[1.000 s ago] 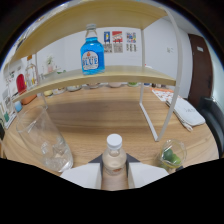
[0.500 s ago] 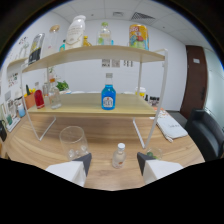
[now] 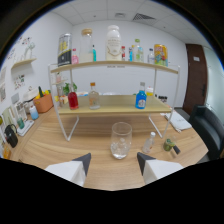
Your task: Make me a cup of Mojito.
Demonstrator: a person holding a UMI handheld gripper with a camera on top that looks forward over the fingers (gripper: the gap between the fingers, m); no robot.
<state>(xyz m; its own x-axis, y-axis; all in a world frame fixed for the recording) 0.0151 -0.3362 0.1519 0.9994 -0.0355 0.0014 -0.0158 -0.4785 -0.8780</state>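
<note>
My fingers are open and hold nothing. I can see the two tips low down, one on each side, with a wide gap between them.

Just ahead of my fingers, in line with the gap, a clear glass stands upright on the wooden bench. There is something pale at the bottom of the glass, maybe ice, but I cannot tell for sure. A small clear bottle with a white cap stands just beside the glass, on its right. A little farther right lies a small green thing, and I cannot tell what it is.

Beyond the glass is a white shelf rack with wooden boards. On its lower board I see a red bottle, a clear bottle with a brown top, and a blue bottle. The top board holds a row of tall jars and cans.

Off to the left there is an orange pot on the bench. To the right is a dark chair
</note>
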